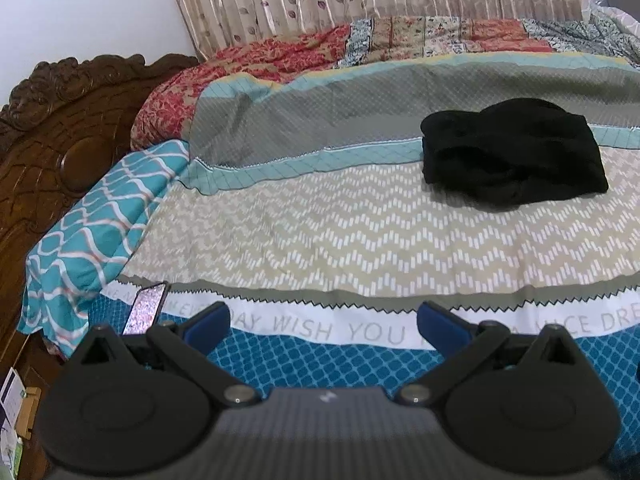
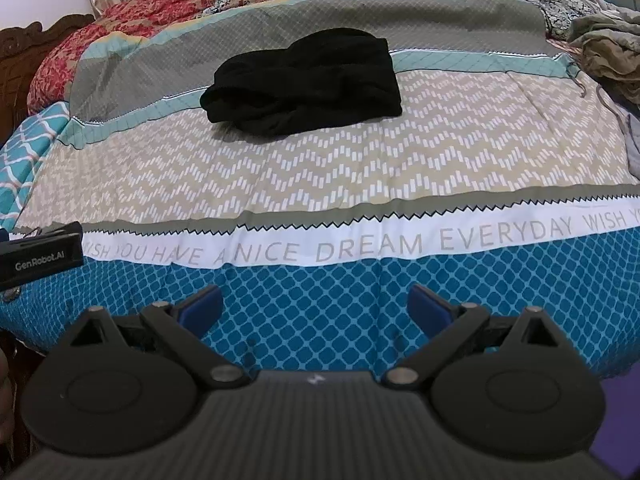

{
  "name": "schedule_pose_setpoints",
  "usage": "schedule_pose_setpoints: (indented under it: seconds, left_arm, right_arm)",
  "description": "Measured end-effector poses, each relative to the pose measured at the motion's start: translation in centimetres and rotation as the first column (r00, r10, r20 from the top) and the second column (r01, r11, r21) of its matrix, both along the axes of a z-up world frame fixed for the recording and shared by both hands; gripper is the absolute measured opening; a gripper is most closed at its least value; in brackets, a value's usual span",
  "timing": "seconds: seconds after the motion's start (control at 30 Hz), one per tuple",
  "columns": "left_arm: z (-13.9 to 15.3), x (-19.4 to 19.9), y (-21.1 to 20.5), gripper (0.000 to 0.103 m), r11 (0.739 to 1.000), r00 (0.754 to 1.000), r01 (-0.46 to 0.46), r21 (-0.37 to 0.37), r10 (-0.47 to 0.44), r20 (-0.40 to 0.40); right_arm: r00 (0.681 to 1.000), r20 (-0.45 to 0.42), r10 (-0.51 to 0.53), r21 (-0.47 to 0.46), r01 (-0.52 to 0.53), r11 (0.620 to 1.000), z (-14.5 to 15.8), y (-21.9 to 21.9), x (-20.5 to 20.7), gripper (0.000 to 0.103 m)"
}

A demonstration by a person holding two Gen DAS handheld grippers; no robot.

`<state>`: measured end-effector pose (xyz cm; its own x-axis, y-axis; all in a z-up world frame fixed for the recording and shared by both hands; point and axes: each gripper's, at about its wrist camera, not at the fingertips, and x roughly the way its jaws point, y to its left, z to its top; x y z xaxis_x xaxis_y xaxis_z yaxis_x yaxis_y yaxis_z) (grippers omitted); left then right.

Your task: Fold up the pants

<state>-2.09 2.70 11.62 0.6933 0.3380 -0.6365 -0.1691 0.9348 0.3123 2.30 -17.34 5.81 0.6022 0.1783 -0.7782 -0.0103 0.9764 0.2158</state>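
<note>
The black pants lie folded in a compact bundle on the patterned bedspread, far ahead and to the right in the left wrist view. In the right wrist view the pants lie ahead, a little left of centre. My left gripper is open and empty, over the near blue band of the bedspread. My right gripper is open and empty, over the same blue band. The left gripper's body shows at the left edge of the right wrist view.
A carved wooden headboard stands at the left, with a teal patterned pillow beside it. A phone lies near the left fingertip. A red floral quilt lies at the back. Rumpled olive clothes lie at the right.
</note>
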Motion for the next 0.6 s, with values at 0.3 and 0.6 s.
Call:
schedule_pose_setpoints:
  seconds: [0.3, 0.6]
  left_arm:
    - [0.13, -0.29, -0.28, 0.103, 1.0, 1.0, -0.007, 0.021, 0.007, -0.006]
    - [0.26, -0.29, -0.1, 0.103, 0.998, 1.0, -0.029, 0.056, 0.029, 0.002]
  right_arm:
    - [1.0, -0.003, -0.012, 0.022, 0.012, 1.0, -0.02, -0.2, -0.09, 0.1]
    - [1.0, -0.006, -0.014, 0.036, 0.014, 0.999, -0.07, -0.36, -0.17, 0.1]
